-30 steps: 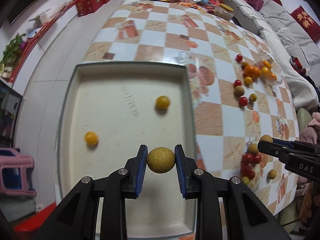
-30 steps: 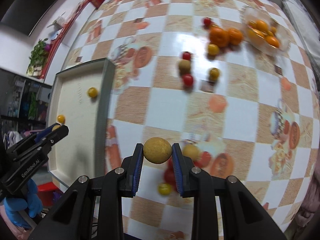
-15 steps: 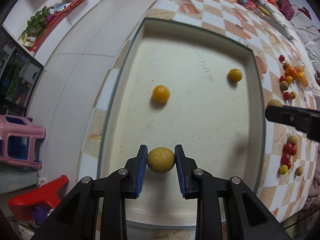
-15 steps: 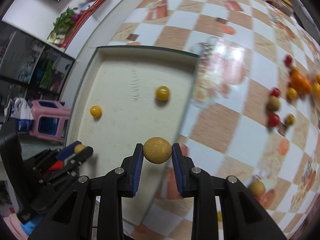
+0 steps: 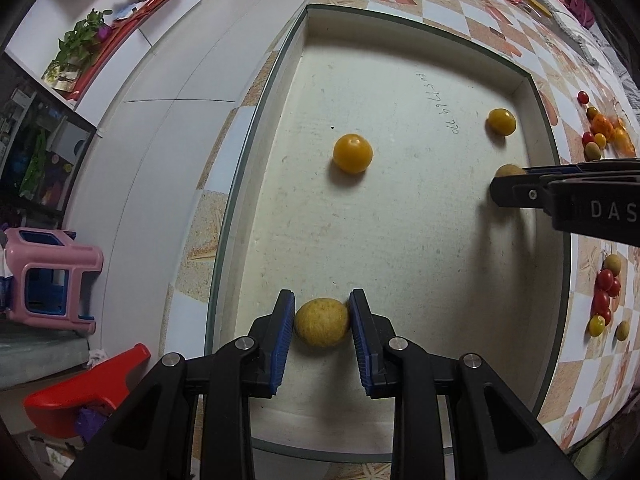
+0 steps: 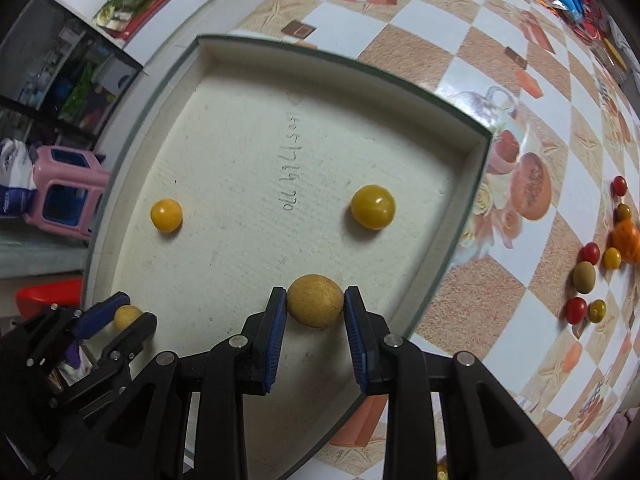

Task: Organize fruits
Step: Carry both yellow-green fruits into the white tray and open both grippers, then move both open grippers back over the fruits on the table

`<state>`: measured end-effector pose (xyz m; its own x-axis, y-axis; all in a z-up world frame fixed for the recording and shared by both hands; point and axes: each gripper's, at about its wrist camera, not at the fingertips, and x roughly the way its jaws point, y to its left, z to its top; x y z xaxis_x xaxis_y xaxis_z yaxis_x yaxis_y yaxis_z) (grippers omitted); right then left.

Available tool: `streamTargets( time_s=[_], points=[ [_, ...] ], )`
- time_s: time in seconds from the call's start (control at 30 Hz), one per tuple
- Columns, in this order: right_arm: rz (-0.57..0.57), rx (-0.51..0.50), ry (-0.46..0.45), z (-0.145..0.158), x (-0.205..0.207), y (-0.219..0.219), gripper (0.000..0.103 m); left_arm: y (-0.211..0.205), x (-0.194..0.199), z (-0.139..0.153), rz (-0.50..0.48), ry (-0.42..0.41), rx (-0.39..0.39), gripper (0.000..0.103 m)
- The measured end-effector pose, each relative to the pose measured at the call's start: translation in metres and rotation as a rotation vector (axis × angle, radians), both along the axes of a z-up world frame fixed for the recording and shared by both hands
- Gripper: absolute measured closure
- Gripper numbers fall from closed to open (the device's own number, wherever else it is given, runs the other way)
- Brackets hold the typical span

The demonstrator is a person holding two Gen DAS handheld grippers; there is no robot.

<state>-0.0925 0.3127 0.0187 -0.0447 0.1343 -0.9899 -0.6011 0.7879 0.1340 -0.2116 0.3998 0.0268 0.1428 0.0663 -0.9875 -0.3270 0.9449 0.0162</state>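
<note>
A lived-in home — the desk wears a glossy orange-and-white checked oilcloth point(image 6: 404, 36) printed with gift boxes. At left centre stands a pink plastic child's stool point(image 5: 52, 276), upper left a leafy potted plant point(image 5: 82, 38) on a red-edged ledge — grey sofa cushions point(image 5: 576, 20) upper right.

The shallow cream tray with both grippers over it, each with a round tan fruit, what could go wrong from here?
1. Both grippers' jaws are opening. The speckled tan fruit in the left gripper may roll across the flat cream tray into the smooth yellow tomato.
2. The right gripper is close to the tray's right wall; its tan fruit could bounce against it.
</note>
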Motion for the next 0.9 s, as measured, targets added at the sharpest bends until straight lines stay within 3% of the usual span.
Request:
streamTargets(
  time_s=[0.03, 0.07, 0.1, 0.23, 0.4, 0.67, 0.9],
  points=[
    [0.001, -0.005, 0.001, -0.001, 0.0, 0.001, 0.045, 0.0, 0.0, 0.0, -0.001, 0.004, 0.006, 0.045],
    [0.002, -0.012, 0.009, -0.003, 0.0, 0.002, 0.04, 0.001, 0.001, 0.0, 0.003, 0.007, 0.008, 0.032],
    [0.004, 0.007, 0.022, -0.003, -0.001, 0.004, 0.039, 0.0, -0.001, 0.002, 0.004, -0.014, -0.012, 0.03],
    [0.003, 0.023, 0.014, 0.001, -0.002, 0.005, 0.024, -0.006, 0.002, 0.004, -0.026, 0.001, 0.012, 0.03],
    [-0.074, 0.078, 0.0, 0.019, 0.009, -0.009, 0.014, -0.008, 0.005, 0.009, -0.041, 0.011, 0.004, 0.03],
    [-0.211, 0.137, -0.059, 0.053, 0.022, -0.061, 0.014, -0.029, 0.021, 0.031, -0.131, -0.017, 0.027, 0.03],
    [-0.361, 0.125, -0.073, 0.061, 0.02, -0.125, 0.014, -0.071, 0.038, 0.054, -0.242, -0.066, 0.017, 0.03]
  ],
)
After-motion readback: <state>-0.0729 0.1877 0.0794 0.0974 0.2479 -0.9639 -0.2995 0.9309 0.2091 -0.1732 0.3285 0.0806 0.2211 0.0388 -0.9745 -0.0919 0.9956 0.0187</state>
